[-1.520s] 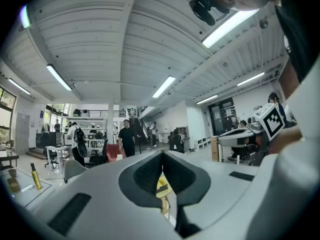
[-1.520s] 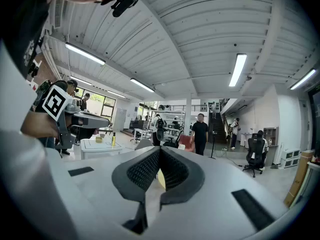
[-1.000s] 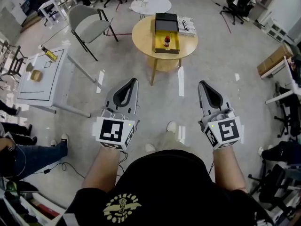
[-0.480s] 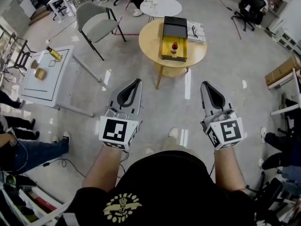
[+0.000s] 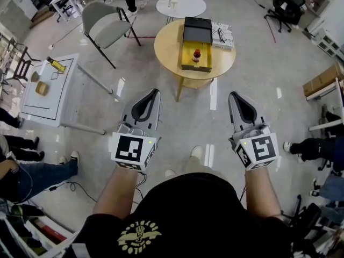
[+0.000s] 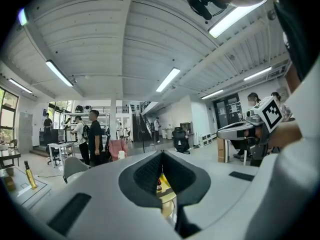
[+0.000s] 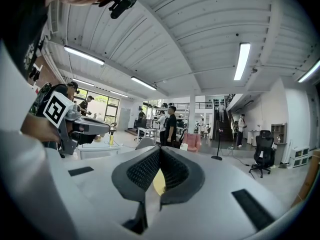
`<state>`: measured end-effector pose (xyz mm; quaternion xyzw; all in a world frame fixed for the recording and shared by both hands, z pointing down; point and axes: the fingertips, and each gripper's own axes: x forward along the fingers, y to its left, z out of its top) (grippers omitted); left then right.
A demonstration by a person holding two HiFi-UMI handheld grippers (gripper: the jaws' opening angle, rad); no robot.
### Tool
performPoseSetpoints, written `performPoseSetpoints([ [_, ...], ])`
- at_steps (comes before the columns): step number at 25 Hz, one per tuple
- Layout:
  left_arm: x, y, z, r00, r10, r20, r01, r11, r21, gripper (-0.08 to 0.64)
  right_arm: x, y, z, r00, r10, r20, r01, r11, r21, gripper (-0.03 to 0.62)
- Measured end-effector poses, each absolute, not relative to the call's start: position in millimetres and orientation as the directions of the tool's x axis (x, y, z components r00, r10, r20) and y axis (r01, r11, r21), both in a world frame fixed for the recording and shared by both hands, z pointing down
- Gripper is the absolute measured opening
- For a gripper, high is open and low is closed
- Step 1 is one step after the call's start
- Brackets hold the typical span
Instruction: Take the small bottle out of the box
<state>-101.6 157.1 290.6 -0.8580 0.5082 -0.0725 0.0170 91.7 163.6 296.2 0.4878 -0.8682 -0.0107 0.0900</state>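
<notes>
A small dark bottle with a red cap point(image 5: 196, 54) stands upright in the open yellow-lined box point(image 5: 188, 63) on the round wooden table point(image 5: 166, 47). The box's black lid point(image 5: 197, 30) lies behind it. Both grippers are held over the floor, well short of the table. My left gripper point(image 5: 155, 92) is shut and empty; in its own view the bottle point(image 6: 159, 184) shows through the gap below the closed tips of the left gripper point(image 6: 161, 153). My right gripper point(image 5: 233, 94) is likewise shut with nothing held, and in its own view the right gripper point(image 7: 160, 148) hides the box apart from a yellow sliver.
A printed booklet point(image 5: 222, 35) lies beside the box. Behind stand a small white round table point(image 5: 181, 5) and a grey chair point(image 5: 105, 28). A white square table point(image 5: 45, 98) at left carries a yellow bottle point(image 5: 56, 64) and a bowl point(image 5: 42, 87). A cardboard box point(image 5: 322, 79) and seated people line the edges.
The head view has shifted slightly, so the round table sits a little further right and lower in frame. Both grippers keep the same shut pose.
</notes>
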Motion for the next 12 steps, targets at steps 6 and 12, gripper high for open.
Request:
performPoseSetpoints([
  [6, -94, 136, 293, 0.472, -0.874, 0.114, -0.869, -0.483, -0.105, 0.015, 98, 142, 300, -0.516, -0.843, 0.153, -0.841, 0.532, 0.098, 0.014],
  [12, -89, 118, 295, 0.465, -0.879, 0.108, -0.874, -0.475, -0.105, 0.015, 102, 125, 300, -0.528, -0.836, 0.152, -0.834, 0.544, 0.096, 0.015],
])
